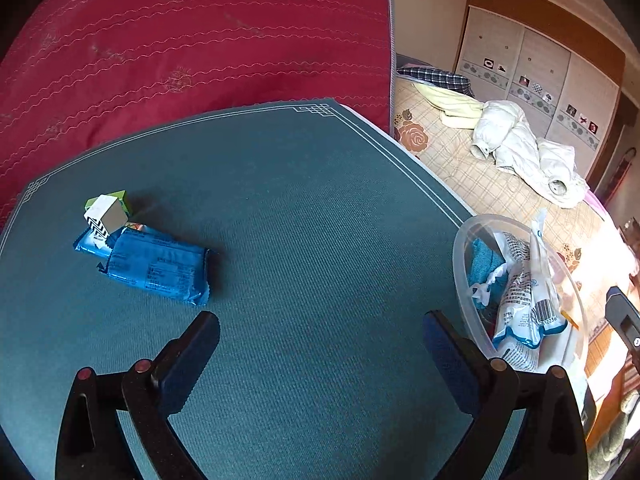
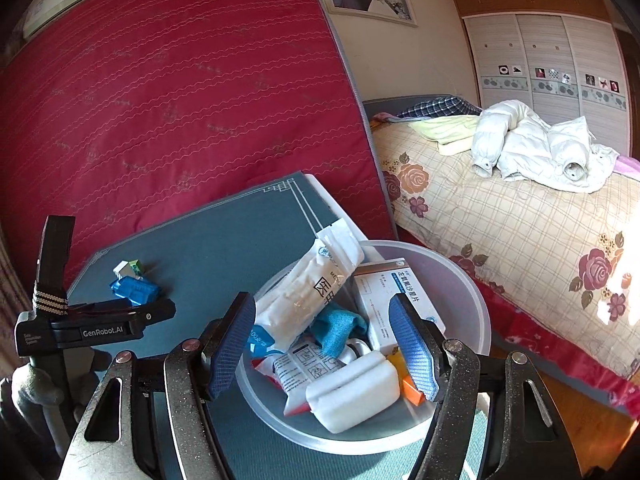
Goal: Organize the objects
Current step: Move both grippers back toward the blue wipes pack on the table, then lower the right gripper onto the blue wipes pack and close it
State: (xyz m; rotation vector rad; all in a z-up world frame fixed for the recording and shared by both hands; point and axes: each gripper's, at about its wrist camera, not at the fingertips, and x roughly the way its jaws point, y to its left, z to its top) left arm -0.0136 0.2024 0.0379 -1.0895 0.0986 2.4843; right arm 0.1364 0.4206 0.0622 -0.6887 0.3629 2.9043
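Left gripper (image 1: 320, 344) jaws spread wide, nothing between, above teal woven table mat (image 1: 304, 184); right gripper (image 2: 324, 344) jaws parted, empty, over translucent round plastic bowl (image 2: 468, 292) of packets; 2 blue foil wrappers (image 1: 156, 268) beside small white-green box (image 1: 108, 212) far left on mat.

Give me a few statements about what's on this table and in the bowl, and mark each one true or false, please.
1. The clear plastic bowl already holds several packets and a box. True.
2. The blue wrapped packet lies inside the bowl. False: it lies on the teal table mat, away from the bowl.
3. The left gripper is empty, its jaws wide apart. True.
4. A small box sits beside the blue packet. True.
5. The right gripper is clamped on the white block. False: its jaws hang apart over the bowl, holding nothing.
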